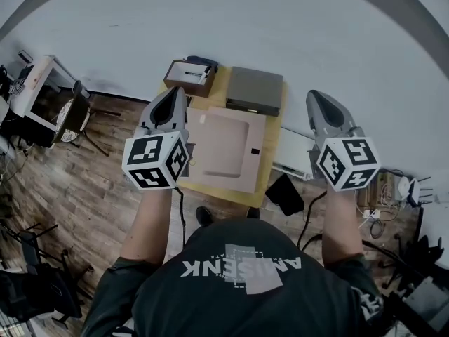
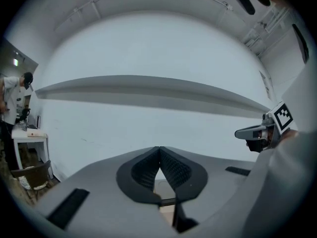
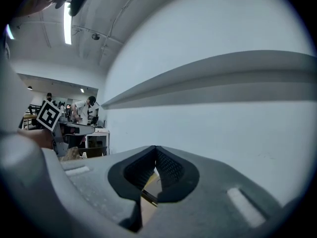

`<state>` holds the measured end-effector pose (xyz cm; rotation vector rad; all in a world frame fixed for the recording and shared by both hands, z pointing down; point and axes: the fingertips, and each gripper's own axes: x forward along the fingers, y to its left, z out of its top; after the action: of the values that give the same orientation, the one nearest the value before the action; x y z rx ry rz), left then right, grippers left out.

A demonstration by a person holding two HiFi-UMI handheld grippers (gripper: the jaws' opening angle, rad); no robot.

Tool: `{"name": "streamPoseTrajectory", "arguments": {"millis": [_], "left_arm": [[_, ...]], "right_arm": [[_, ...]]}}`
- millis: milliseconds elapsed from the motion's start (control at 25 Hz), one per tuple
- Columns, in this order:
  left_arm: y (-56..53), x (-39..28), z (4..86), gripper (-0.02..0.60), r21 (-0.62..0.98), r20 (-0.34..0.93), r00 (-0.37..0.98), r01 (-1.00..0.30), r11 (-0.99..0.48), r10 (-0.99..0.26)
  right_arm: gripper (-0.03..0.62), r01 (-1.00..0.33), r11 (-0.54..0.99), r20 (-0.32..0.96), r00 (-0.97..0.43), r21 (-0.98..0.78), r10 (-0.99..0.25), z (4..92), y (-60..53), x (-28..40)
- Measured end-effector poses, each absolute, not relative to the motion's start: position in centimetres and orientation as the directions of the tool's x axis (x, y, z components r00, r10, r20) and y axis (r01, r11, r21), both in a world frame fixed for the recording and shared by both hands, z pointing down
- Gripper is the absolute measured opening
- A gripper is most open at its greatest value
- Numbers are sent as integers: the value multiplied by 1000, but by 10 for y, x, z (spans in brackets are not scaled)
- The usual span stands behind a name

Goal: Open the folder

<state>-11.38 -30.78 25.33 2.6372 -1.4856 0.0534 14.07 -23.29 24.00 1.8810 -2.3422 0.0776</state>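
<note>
Both my grippers, left [image 1: 177, 92] and right [image 1: 313, 95], hang shut and empty above the pale folder [image 1: 223, 149], flat on the table [image 1: 220, 88] below and between them, seemingly light, thin and floppy, best pinched at a free cover edge, perhaps the right-hand one.

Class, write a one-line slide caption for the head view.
Left gripper and right gripper, claws shut, flank the closed pink folder on the table below.

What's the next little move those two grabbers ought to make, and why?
Probably lower the left gripper toward the pale pink flat folder and spread its fingers: both it and the right gripper are shut, empty, and the folder lies closed, untouched.
</note>
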Motion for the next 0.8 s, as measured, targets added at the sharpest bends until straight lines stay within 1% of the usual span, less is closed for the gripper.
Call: {"name": "streamPoseTrajectory", "arguments": {"millis": [200,520,800], "left_arm": [[-304,-110,258,1,53,93,555,-832,-553,-826],[-304,-107,258,1,-26,97,550,-832,-554,-830],[-305,-111,256,0,15,95,546,-837,-547,-832]], "right_arm": [[6,-977,210,141,-202,46,-969,243,-234,139],[6,-970,240,151,-231,43,-961,247,-239,131],[6,-974,224,150,-218,28,-964,248,-243,135]]}}
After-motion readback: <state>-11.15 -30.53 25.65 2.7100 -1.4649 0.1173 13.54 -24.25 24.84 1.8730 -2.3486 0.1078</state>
